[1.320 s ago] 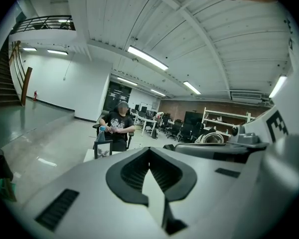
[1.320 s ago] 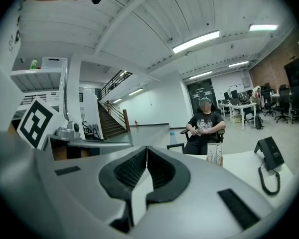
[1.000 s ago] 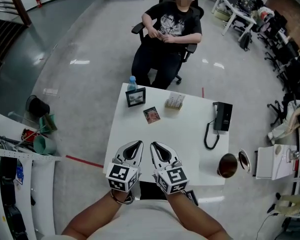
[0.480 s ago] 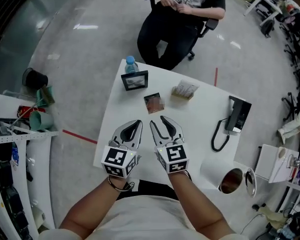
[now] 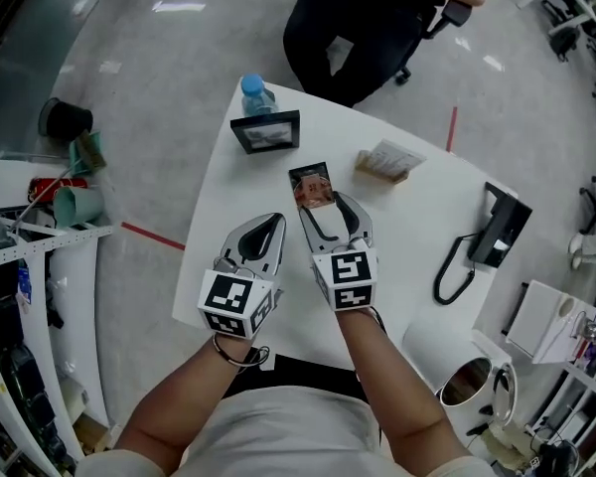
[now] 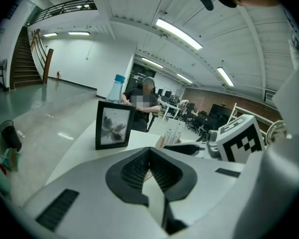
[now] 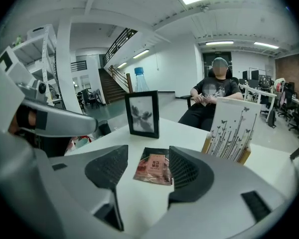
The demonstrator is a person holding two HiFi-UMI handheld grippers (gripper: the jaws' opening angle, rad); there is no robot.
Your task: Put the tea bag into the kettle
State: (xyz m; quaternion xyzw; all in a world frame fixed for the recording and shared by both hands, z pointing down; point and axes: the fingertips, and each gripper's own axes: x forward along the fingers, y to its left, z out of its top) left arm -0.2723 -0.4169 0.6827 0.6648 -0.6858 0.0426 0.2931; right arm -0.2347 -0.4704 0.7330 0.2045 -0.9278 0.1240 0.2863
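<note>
Approach step: your right gripper [image 5: 328, 207], jaws just opening wide, is framing the tea bag [image 5: 313, 187] lying on the table [image 5: 417, 232]. Left gripper [image 5: 263, 235] is sitting clenched, empty; next needs a low pinch.

White shells, black ribbed pads and a black-and-white marker cube [image 5: 346, 271] make up the left gripper [image 5: 274, 222] and right gripper [image 5: 328, 205]. Lower frame: pale top [image 5: 298, 430], dark band [image 5: 236, 352] at left wrist.

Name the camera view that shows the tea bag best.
The right gripper view: the tea bag lies large and label-up, between the right hand-held gripper's jaws, which have just been opening. The head view shows it small, at that gripper's tips. The left gripper view does not show it clearly.
</note>
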